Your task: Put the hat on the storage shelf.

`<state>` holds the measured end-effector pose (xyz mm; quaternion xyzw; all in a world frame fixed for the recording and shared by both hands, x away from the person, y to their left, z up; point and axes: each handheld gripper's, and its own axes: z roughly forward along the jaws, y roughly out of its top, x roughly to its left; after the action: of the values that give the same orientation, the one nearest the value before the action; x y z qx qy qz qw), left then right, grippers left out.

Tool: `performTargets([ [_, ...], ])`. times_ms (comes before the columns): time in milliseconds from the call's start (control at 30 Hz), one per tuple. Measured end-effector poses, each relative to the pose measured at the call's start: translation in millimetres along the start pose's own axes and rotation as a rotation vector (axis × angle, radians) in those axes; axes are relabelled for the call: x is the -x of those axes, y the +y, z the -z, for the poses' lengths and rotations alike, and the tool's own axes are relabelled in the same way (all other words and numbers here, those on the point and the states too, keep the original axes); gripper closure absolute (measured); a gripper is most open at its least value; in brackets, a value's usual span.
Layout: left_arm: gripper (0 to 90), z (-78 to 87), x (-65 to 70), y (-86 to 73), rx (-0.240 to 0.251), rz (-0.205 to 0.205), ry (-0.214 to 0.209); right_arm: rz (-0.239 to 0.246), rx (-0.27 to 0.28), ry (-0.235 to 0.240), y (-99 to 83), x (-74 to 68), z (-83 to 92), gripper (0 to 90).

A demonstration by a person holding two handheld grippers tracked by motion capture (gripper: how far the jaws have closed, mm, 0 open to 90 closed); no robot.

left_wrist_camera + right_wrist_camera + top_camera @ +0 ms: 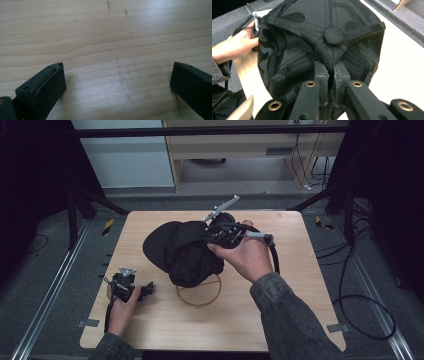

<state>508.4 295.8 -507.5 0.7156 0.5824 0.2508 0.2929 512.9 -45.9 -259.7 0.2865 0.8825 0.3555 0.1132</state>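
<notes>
The black cap (182, 251) is above the middle of the table (280, 310), over a wooden ring (199, 292). The right gripper (331, 72) pinches a fold of the cap's cloth, jaws nearly together. Left of the cap, the left gripper (117, 80) rests on the table, jaws wide apart, holding nothing.

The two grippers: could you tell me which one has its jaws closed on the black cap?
The right gripper: its jaws pinch the black cap near its crown. The left gripper stands open over bare table.
</notes>
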Motion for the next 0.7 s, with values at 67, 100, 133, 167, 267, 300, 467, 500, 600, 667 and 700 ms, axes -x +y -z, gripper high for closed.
performTargets([
  [67,0.0,0.0,0.0,0.0,0.000,0.000,0.000,-0.002,0.006,0.000,0.2,0.2,-0.1,83.3],
  [100,0.0,0.0,0.0,0.0,0.000,-0.001,0.000,-0.003,0.007,0.003,0.2,0.5,-0.3,82.9],
  [133,0.0,0.0,0.0,0.0,0.000,-0.001,0.000,-0.003,0.008,0.003,0.1,0.8,-0.5,82.4],
  [167,0.0,0.0,0.0,0.0,0.000,0.000,0.000,-0.003,0.009,0.005,0.1,1.2,-0.6,81.8],
  [267,0.0,0.0,0.0,0.0,0.000,-0.001,0.000,-0.007,0.015,0.008,-0.5,2.8,-1.4,79.0],
  [300,0.0,0.0,0.0,0.0,0.000,-0.001,0.000,-0.009,0.016,0.012,-0.7,3.4,-1.5,78.3],
  [467,0.0,0.0,0.0,0.0,0.000,0.000,0.000,-0.021,0.023,0.019,-0.8,6.1,-2.6,77.9],
  [500,0.0,0.0,0.0,0.0,0.000,-0.001,0.000,-0.021,0.023,0.021,-0.6,6.4,-2.6,77.2],
  [600,0.0,0.0,0.1,0.0,0.001,0.001,0.000,-0.023,0.027,0.022,-0.5,7.0,-2.9,74.8],
  [667,0.0,-0.1,0.1,0.0,0.001,0.002,0.000,-0.024,0.027,0.022,-0.5,7.4,-2.7,74.1],
  [700,0.0,-0.1,0.1,0.0,0.001,0.001,0.000,-0.026,0.029,0.023,-0.5,7.4,-2.4,73.3],
])
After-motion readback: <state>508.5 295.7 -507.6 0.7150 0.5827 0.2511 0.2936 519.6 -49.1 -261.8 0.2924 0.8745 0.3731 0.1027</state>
